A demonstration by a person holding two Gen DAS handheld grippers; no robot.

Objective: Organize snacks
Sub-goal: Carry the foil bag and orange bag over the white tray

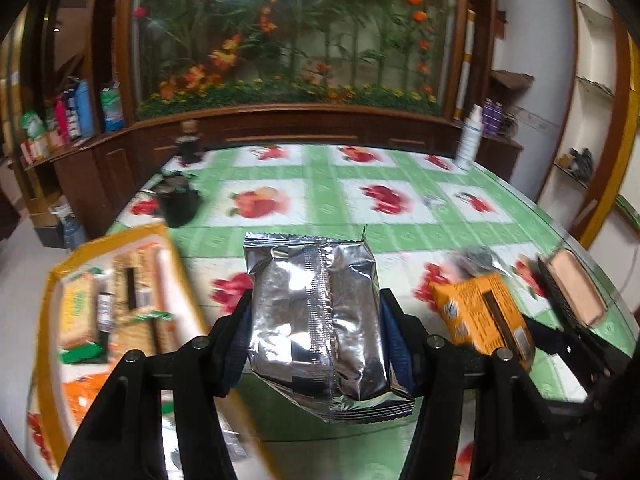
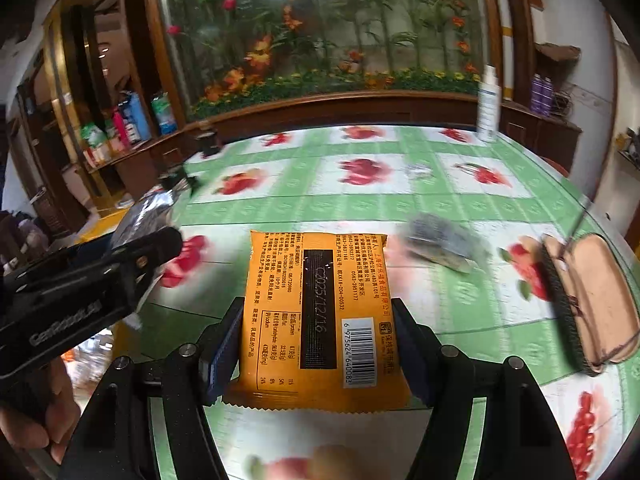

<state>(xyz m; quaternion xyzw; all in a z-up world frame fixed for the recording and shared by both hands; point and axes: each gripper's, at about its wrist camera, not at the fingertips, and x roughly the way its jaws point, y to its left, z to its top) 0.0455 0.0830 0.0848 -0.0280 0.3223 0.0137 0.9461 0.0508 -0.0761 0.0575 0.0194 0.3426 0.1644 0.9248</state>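
Observation:
My left gripper (image 1: 314, 320) is shut on a silver foil snack packet (image 1: 316, 320) and holds it above the table. My right gripper (image 2: 318, 324) is shut on an orange snack packet (image 2: 316, 312), printed side up, also above the table. The orange packet also shows in the left wrist view (image 1: 486, 316). The left gripper with the silver packet (image 2: 146, 212) appears at the left of the right wrist view. A yellow-rimmed tray (image 1: 52, 280) holding several snack packs lies at the left, beside the left gripper.
The table carries a green checked cloth with fruit prints (image 1: 328, 200). A grey packet (image 2: 444, 240) lies right of centre. A pink brush (image 2: 580, 300) lies at the right edge. A white bottle (image 2: 488, 100) and dark jars (image 1: 178, 200) stand farther back.

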